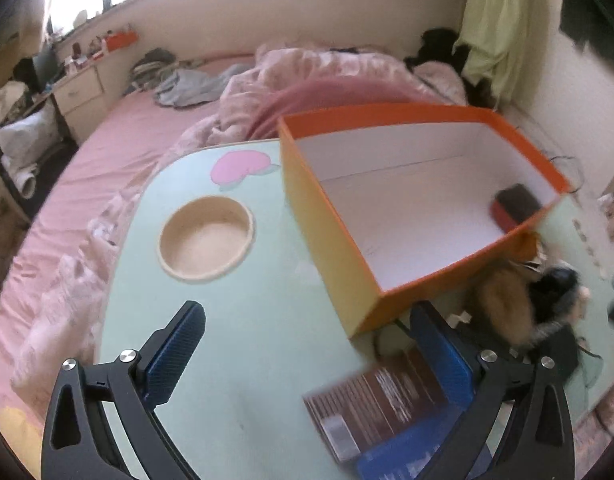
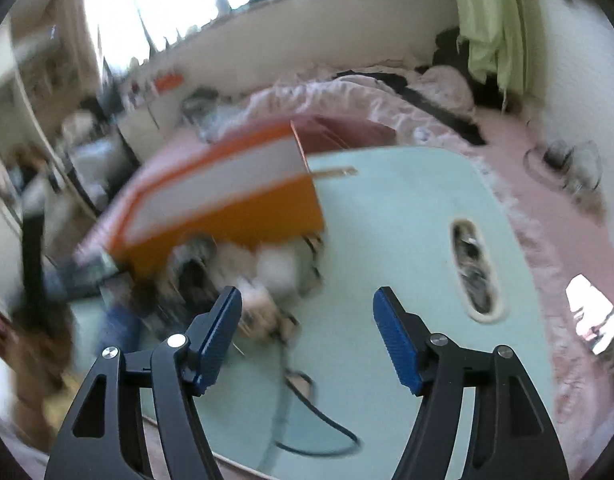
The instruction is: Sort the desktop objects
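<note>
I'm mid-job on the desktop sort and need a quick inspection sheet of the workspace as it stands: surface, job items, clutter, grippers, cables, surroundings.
Surface: pale green table with a round recessed cup holder.
Job's things: orange box, open top, white inside, holding one small dark red-edged block; brown printed packet near the front edge.
Clutter: furry brown and black pile beside the box; too blurred to name the items.
Grippers: left gripper open, nothing gripped; right gripper open, empty.
Cables: dark cable looping over the table's near edge.
Surroundings: pink bed with rumpled bedding, green curtain, bright window.
</note>
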### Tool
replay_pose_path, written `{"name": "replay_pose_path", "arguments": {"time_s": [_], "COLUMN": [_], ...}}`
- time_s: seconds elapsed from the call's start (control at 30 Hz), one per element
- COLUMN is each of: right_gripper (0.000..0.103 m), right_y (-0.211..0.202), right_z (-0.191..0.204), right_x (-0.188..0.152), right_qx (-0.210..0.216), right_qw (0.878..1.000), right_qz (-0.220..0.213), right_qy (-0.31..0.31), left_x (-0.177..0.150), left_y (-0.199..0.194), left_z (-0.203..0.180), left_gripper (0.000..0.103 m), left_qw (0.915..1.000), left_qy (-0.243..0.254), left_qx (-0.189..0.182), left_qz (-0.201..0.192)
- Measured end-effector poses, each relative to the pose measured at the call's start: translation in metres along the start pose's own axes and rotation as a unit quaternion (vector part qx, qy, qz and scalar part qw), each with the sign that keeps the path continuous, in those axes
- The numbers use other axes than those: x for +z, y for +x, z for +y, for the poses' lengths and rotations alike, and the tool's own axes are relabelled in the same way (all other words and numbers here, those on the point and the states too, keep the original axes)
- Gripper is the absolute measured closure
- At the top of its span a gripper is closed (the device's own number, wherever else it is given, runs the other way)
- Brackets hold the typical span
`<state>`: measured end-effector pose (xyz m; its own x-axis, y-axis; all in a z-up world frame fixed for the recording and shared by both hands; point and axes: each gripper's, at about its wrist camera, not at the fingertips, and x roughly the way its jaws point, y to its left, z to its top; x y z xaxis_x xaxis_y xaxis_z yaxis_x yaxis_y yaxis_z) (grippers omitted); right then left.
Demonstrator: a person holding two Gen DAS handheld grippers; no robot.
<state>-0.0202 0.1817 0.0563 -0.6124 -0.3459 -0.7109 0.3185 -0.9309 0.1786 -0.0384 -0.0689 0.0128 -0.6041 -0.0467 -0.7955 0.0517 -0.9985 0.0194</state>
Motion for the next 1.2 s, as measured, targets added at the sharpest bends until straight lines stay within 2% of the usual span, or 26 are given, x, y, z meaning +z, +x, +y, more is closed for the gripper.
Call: {"name": "replay_pose_path", "arguments": {"time_s": [0.07, 0.13, 0.27, 0.33, 0.4, 0.47, 0.53, 0.6, 0.7, 0.8, 1.0, 1.2], "right_gripper": [0.034, 0.034, 0.034, 0.034, 0.034, 0.030, 0.023, 0.022, 0.021, 0.021, 0.021, 0.021], "right_y": [0.004, 0.007, 0.015, 0.019, 0.020, 0.022, 0.016, 0.012, 0.007, 0.007, 0.008, 0.007], "right_z": [0.017, 0.029, 0.045, 0.044, 0.038, 0.025, 0.014, 0.007, 0.003, 0.004, -0.006, -0.011], "right_x": [-0.015, -0.027, -0.045, -0.047, -0.049, -0.050, -0.051, -0.052, -0.053, -0.053, -0.050, -0.049], "right_qx": [-0.034, -0.047, -0.046, -0.043, -0.032, -0.023, -0.017, -0.006, 0.006, 0.008, 0.029, 0.043], "right_qw": [0.998, 0.996, 0.992, 0.992, 0.994, 0.997, 0.999, 1.000, 1.000, 1.000, 1.000, 0.999], "right_qz": [0.003, 0.006, 0.011, 0.017, 0.020, 0.027, 0.016, 0.009, 0.002, -0.001, -0.010, -0.015], "right_qy": [-0.053, -0.082, -0.114, -0.115, -0.100, -0.071, -0.044, -0.026, -0.014, -0.014, -0.001, 0.007], "left_x": [0.007, 0.008, 0.011, 0.026, 0.047, 0.069, 0.091, 0.107, 0.119, 0.121, 0.113, 0.113], "left_y": [0.002, -0.005, -0.041, -0.061, -0.076, -0.074, -0.055, -0.025, 0.022, 0.055, 0.074, 0.078], "left_z": [0.000, -0.001, -0.006, -0.017, -0.033, -0.051, -0.072, -0.091, -0.111, -0.123, -0.142, -0.145], "left_gripper": [0.000, 0.000, 0.000, 0.000, 0.000, 0.000, 0.000, 0.000, 0.003, 0.009, 0.009, 0.006], "left_qw": [0.9998, 0.9999, 0.9990, 0.9970, 0.9952, 0.9949, 0.9899, 0.9812, 0.9757, 0.9716, 0.9685, 0.9729], "left_qy": [0.005, 0.006, 0.000, 0.013, 0.032, 0.033, 0.030, 0.023, 0.000, -0.013, -0.002, 0.018], "left_qx": [0.018, 0.013, -0.009, -0.006, -0.028, -0.076, -0.138, -0.173, -0.160, -0.139, -0.127, -0.105], "left_qz": [-0.001, -0.008, -0.043, -0.076, -0.088, -0.057, 0.011, 0.082, 0.150, 0.191, 0.214, 0.205]}}
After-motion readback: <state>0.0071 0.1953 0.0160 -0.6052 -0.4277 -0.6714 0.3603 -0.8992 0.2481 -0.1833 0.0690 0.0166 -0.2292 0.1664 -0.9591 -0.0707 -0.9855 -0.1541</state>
